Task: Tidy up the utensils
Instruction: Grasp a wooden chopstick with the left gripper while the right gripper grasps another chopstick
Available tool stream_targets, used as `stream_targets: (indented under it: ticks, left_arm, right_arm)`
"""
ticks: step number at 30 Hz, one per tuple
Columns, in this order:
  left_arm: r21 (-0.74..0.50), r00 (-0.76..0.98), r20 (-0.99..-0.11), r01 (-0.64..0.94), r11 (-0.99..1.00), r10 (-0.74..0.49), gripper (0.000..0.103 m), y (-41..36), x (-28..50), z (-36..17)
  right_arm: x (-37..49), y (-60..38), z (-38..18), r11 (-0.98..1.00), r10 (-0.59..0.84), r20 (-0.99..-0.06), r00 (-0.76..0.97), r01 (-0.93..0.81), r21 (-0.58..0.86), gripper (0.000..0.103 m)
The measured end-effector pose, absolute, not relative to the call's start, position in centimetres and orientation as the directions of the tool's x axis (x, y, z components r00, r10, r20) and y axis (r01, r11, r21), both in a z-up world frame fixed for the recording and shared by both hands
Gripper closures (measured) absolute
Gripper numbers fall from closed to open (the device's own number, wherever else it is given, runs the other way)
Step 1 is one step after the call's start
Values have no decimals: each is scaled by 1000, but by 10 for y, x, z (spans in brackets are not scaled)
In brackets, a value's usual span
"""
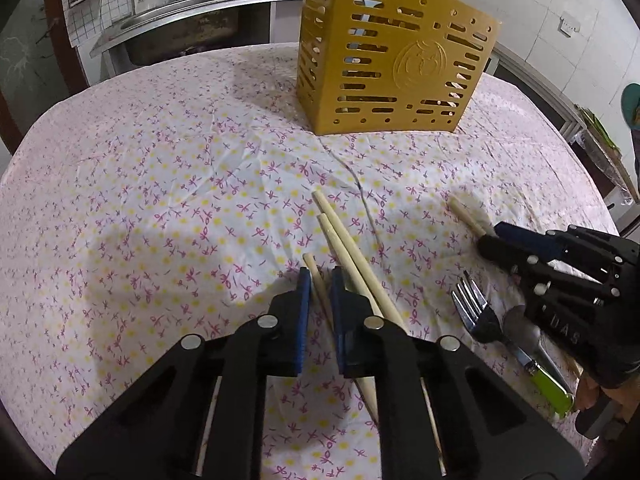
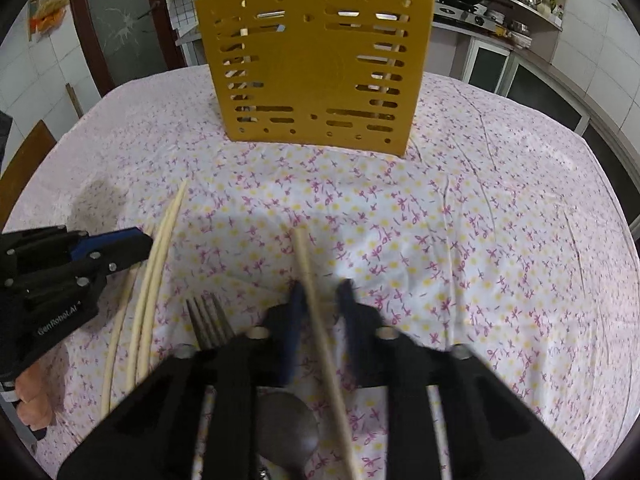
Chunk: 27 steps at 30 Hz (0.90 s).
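While both grippers angle down at the flowered tablecloth (image 1: 160, 200), the left gripper (image 1: 320, 280) has its blue pads clamped on one chopstick (image 1: 316, 280); two more chopsticks (image 1: 344, 240) lie just right of it. Right gripper (image 2: 322, 296), blurred, is closed on another chopstick (image 2: 308, 268), with a fork (image 2: 208, 320) and spoon (image 2: 286, 428) beside and beneath it. Farther off, the yellow slotted holder (image 2: 316, 68) stands upright, holding chopsticks and a pale blue utensil.
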<state>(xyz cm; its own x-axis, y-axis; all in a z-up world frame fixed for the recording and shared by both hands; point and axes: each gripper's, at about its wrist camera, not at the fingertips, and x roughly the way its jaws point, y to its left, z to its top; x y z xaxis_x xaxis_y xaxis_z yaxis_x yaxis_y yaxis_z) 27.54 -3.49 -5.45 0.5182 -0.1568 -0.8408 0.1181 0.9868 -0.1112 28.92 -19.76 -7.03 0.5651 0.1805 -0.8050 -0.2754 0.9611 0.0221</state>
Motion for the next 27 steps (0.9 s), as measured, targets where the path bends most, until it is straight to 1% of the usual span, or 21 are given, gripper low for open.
stream_targets:
  ticks: [3,5,12,15,17,18,27]
  left_arm:
    - [-110,517,-841,125,986,-159,96,-34,274,-54]
    - [-115,516,-841,126,985,-164,96,-33,273,-53]
    - [-133,517,-837,126,983,-179,97,-29,271,-51]
    - [-134,516,-838,122,984,-178,98,-28,270,-47]
    - [-132,518,-837,122,984,-176,100,-29,267,-45]
    - [-129,518,-837,127,984,-176,103,-29,265,-44]
    - [-143,508,-840,133,981,-191,103,-23,257,-46]
  right_arm:
    - [287,-209,-68,964,209,-794,570,-257,68,96]
    - [287,-218,-65,966,222,-788,575,-240,96,101]
    - [278,-247,-50,969,236,-759,607,-205,137,101]
    - [283,-249,-51,946,315,-755,575,-255,200,101]
    - [281,-241,-53,948,302,-760,575,-269,172,97]
    - [281,-235,-56,946,301,-765,569,-281,164,97]
    - [283,-217,-65,948,271,-784,559,-295,117,97]
